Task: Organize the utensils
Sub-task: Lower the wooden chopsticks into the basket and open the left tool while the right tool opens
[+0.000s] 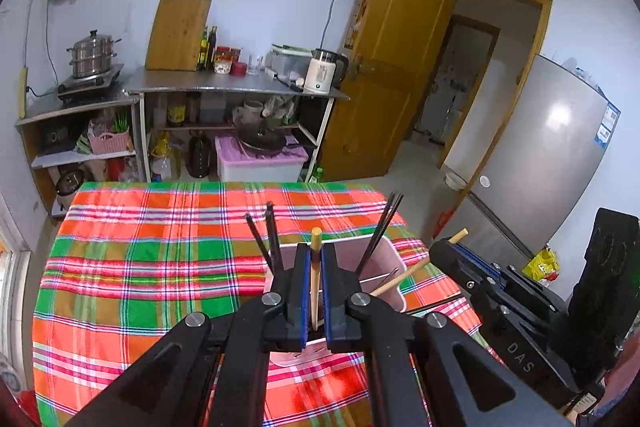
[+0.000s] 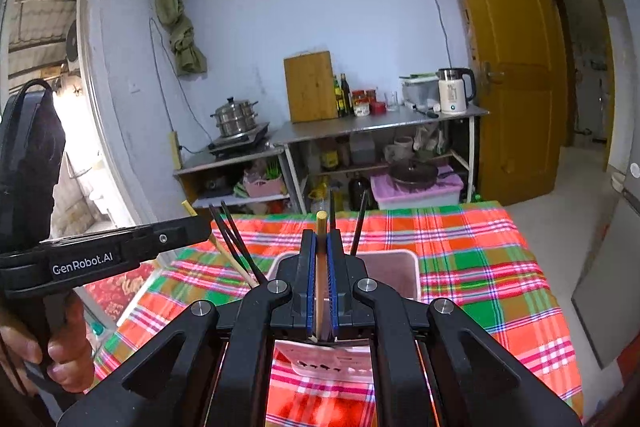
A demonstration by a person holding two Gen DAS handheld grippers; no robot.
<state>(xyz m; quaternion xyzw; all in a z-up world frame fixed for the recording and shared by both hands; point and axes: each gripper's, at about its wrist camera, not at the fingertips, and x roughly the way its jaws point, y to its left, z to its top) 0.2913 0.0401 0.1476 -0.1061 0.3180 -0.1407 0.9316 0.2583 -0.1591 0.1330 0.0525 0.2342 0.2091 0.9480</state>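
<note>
Honestly, the table is fine; my worry is the pink holder, light enough to tip if I come in crooked. Both tongs are clamped tight, left gripper and right gripper, each pinching one wooden chopstick just above it. Those black chopsticks splaying out inside could snag mine.
</note>
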